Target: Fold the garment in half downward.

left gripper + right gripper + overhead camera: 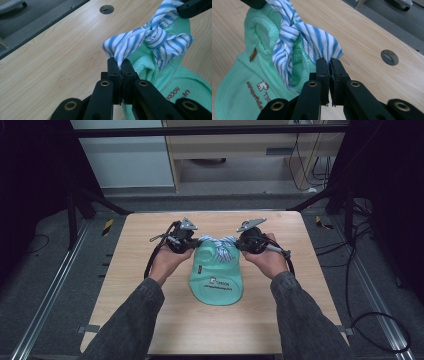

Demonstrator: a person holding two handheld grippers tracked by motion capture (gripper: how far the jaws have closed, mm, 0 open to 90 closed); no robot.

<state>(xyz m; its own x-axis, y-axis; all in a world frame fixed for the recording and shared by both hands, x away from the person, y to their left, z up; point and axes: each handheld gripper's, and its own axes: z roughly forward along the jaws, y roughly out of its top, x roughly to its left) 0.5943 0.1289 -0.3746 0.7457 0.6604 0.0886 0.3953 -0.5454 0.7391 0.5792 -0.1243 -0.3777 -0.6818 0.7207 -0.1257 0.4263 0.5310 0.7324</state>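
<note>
A mint-green bib [217, 279] with printed lettering lies on the wooden table [140, 285]. Its blue-and-white striped ties [220, 241] are knotted together above the neck opening. My left gripper [192, 241] is shut on the left tie end [117, 48], the cloth pinched between its black pads. My right gripper [239, 242] is shut on the right tie end [324, 46]. The knot [151, 33] sits between the two grippers, over the green fabric [262, 32]. In the left gripper view the right gripper's black jaw shows at the top right corner.
A round hole [106, 9] is cut in the tabletop near its far left edge, another hole [389, 57] near the far right. Dark floor, metal rails and cables [380, 320] surround the table. Bare wood lies on all sides of the bib.
</note>
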